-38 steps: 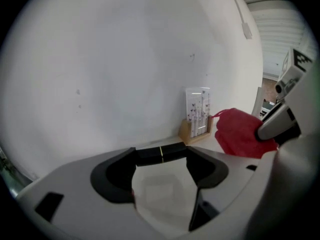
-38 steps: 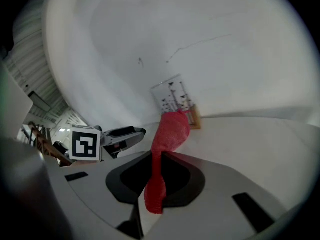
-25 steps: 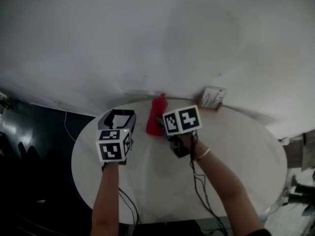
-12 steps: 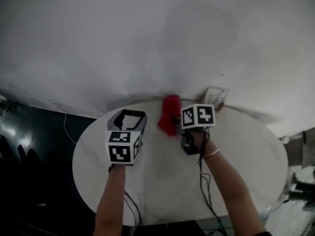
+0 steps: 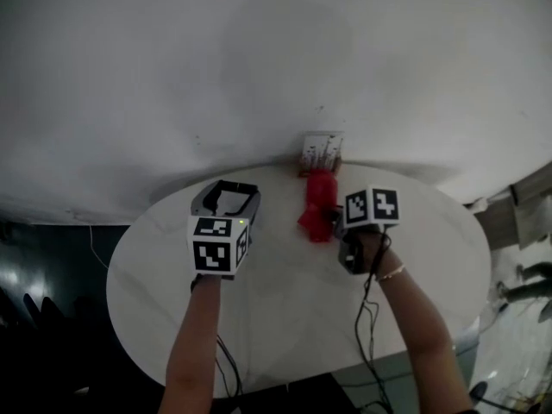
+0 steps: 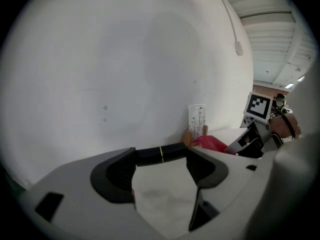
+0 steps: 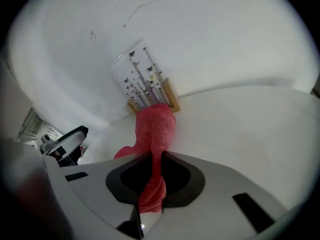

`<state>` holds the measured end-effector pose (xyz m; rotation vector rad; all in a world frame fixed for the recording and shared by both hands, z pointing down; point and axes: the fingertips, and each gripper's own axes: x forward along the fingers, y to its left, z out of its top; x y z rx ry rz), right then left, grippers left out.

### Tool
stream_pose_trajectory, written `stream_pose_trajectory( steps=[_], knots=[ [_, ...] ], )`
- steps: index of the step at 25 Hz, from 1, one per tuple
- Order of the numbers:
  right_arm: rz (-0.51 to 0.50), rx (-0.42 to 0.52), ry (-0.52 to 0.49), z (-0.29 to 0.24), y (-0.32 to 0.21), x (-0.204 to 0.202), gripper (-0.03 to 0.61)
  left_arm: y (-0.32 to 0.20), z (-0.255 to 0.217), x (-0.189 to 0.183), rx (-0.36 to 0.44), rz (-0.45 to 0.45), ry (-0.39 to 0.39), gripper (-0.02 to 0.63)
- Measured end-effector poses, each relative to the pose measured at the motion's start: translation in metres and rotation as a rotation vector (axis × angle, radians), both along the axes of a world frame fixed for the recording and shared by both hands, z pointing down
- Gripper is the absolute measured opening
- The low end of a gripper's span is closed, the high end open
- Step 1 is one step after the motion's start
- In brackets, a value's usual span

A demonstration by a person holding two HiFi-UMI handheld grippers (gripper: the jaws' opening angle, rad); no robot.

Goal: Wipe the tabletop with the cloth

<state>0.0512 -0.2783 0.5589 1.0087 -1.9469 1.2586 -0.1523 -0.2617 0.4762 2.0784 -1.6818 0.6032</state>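
Moved: since a second ago the right gripper (image 5: 333,223) has swept the red cloth (image 5: 317,203) rightward along the far side of the table (image 5: 285,317), up to the clear stand (image 5: 322,151) at the wall.
Right gripper: pinched tight on the cloth's bunched middle — its loose end trails toward the stand.
Left gripper (image 5: 226,198): spread, nothing between its jaws, poised over the far left of the table.
Progress: wiping looks under way along the far edge — the near half and the left side probably still need passes.
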Motion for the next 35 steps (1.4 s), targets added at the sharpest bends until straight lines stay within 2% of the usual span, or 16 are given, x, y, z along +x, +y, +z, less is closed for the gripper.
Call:
stream_pose_trajectory(
  steps=[6, 10, 13, 17, 22, 27, 31, 35],
  knots=[
    [0.145, 0.004, 0.021, 0.0, -0.006, 0.086, 0.048, -0.019, 0.018, 0.046, -0.032, 0.08, 0.005, 0.321],
    [0.187, 0.026, 0.071, -0.002, -0.007, 0.133, 0.048, -0.027, 0.032, 0.063, -0.055, 0.106, -0.003, 0.321],
    [0.22, 0.065, 0.068, -0.014, -0.006, 0.157, 0.047, -0.036, 0.04, 0.069, -0.075, 0.114, -0.018, 0.322],
    [0.244, 0.12, 0.061, -0.034, -0.003, 0.17, 0.046, -0.043, 0.053, 0.068, -0.107, 0.103, -0.046, 0.322],
    [0.234, 0.142, 0.034, -0.047, 0.001, 0.168, 0.046, -0.046, 0.079, 0.07, -0.162, 0.113, -0.111, 0.322],
    [0.227, 0.151, 0.039, -0.05, 0.002, 0.168, 0.046, -0.047, 0.086, 0.076, -0.172, 0.128, -0.104, 0.322],
    [0.233, 0.151, 0.027, -0.053, 0.004, 0.167, 0.046, -0.045, 0.074, 0.076, -0.153, 0.125, -0.107, 0.325],
    [0.249, 0.17, 0.004, -0.062, 0.006, 0.165, 0.046, -0.043, 0.049, 0.076, -0.095, 0.124, -0.09, 0.325]
  ],
)
